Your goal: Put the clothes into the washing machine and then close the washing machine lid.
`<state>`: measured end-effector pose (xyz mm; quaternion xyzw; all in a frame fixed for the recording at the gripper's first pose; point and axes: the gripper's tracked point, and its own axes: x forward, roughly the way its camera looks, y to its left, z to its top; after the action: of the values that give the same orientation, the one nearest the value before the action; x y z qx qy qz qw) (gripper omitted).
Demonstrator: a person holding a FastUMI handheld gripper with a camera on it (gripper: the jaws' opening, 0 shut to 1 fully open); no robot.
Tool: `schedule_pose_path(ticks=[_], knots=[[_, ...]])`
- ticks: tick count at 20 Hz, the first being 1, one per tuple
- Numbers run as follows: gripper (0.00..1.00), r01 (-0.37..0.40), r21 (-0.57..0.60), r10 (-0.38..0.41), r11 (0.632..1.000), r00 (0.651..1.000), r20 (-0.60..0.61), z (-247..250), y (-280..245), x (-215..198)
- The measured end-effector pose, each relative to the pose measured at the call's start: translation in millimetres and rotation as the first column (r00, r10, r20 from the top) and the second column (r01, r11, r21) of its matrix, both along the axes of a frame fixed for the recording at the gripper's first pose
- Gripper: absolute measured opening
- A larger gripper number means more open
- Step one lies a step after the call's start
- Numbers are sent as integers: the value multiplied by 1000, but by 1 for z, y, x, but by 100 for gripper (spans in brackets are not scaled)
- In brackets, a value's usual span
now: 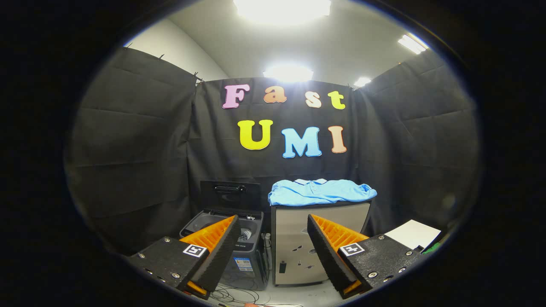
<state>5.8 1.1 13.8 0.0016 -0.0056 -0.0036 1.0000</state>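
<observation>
The gripper (271,221) is spread wide, fingers (219,251) holding nothing. The shirt (320,191) lies on the cabinet (298,251), beyond the fingers at 1 o'clock. The washer (249,256) stands just beside the cabinet, at 11 o'clock, lid (230,194) raised upright; cables (232,294) lie on the floor before it.

Washer (239,251) top open; cabinet (318,243) crowds alongside.
</observation>
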Motion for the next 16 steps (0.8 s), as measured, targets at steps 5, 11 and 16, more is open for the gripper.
schedule_pose_path(ticks=[5,11,16], knots=[[97,8,1,-8,1000,1000,-11,1,-1,10],[97,45,3,-45,999,999,-15,11,-11,36],[97,121,12,-121,993,992,-48,26,-33,79]])
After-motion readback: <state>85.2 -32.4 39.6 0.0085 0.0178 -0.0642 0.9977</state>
